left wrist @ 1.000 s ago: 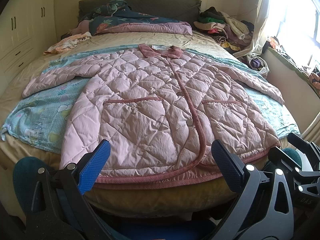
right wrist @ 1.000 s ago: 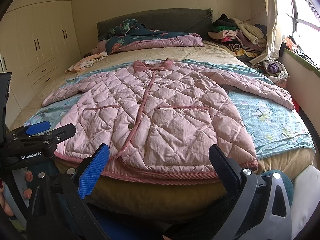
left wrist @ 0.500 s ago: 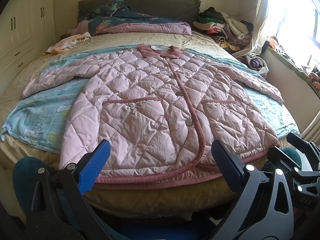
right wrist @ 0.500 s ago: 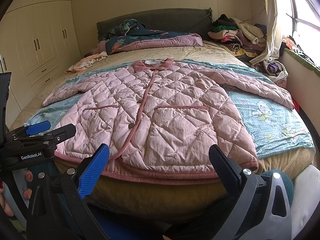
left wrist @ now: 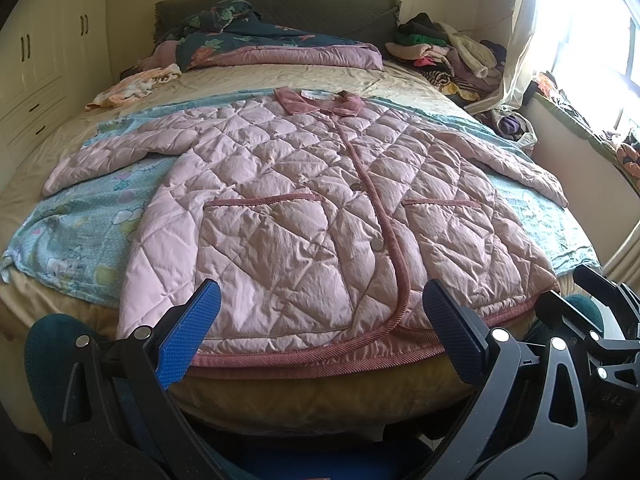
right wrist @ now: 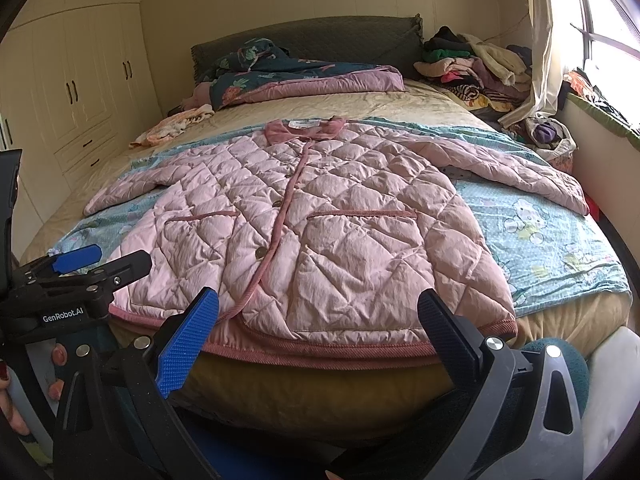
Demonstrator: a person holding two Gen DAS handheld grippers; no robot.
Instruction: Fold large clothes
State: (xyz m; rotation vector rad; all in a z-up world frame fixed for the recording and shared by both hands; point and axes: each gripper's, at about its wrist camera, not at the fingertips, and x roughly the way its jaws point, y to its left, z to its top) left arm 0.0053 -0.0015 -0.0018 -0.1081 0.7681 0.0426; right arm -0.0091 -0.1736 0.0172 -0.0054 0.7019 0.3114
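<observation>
A pink quilted jacket point(left wrist: 304, 208) lies flat and buttoned on the bed, front up, collar at the far end, both sleeves spread out to the sides, hem at the near edge. It also shows in the right wrist view point(right wrist: 320, 224). My left gripper point(left wrist: 320, 328) is open and empty, held just in front of the hem near the jacket's middle. My right gripper point(right wrist: 316, 328) is open and empty, held in front of the hem's right half. The left gripper also shows at the left of the right wrist view point(right wrist: 100, 258).
The jacket rests on a light blue cartoon sheet point(left wrist: 80, 216) over a tan bed point(right wrist: 400, 100). A dark floral quilt point(left wrist: 248, 40) and a clothes pile point(left wrist: 448, 52) lie by the headboard. A small garment point(left wrist: 132, 84) lies far left. Wardrobes point(right wrist: 80, 92) stand left, window right.
</observation>
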